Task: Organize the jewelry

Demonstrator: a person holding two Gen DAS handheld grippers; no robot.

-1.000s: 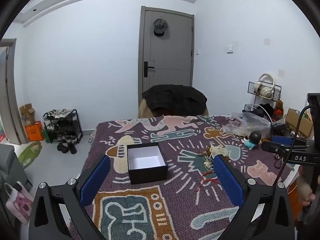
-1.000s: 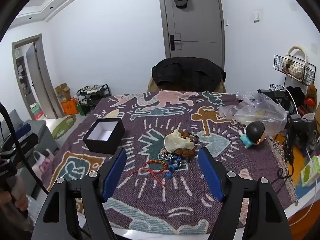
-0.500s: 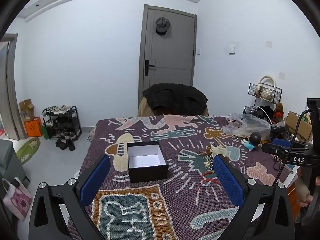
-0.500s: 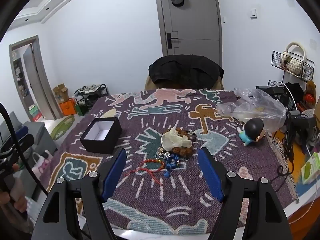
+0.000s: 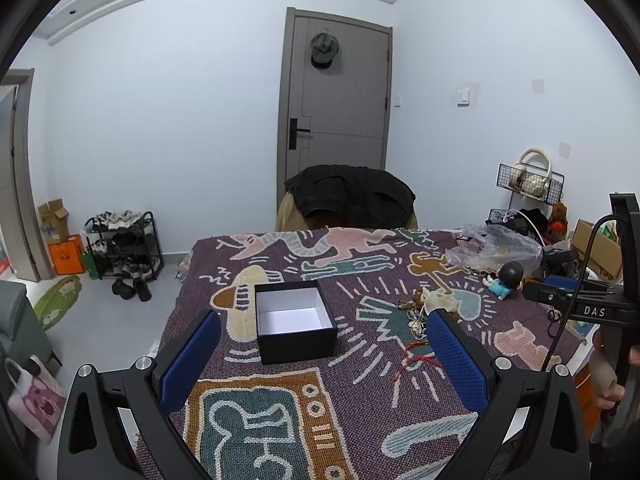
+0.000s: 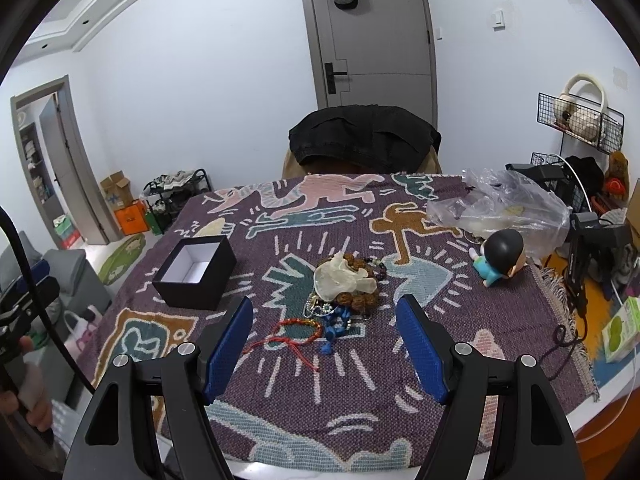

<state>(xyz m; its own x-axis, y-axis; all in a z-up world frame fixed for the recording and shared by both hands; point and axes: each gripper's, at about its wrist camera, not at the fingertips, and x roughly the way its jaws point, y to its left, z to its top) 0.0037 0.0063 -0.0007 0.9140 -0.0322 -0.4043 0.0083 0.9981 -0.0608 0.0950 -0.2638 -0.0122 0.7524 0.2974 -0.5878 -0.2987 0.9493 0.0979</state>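
Both tongs agape, empty; jewelry heap (image 6: 344, 292) loose on desk (image 6: 460, 332).
Light, limp, tangle-prone; red cord bracelet (image 6: 298, 330) at heap's 7 o'clock, easiest pinch mid-strand.

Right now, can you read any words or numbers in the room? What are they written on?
"DAS": white letters on the black bar of the right hand-held gripper, seen from the left wrist view.
Orange bag by the shoe rack: a dark mark, too small to read.
Cardboard box above it: a blue mark, too blurred to read.
Green and white packet at the table's right edge: print too small to read.
Nothing else readable.
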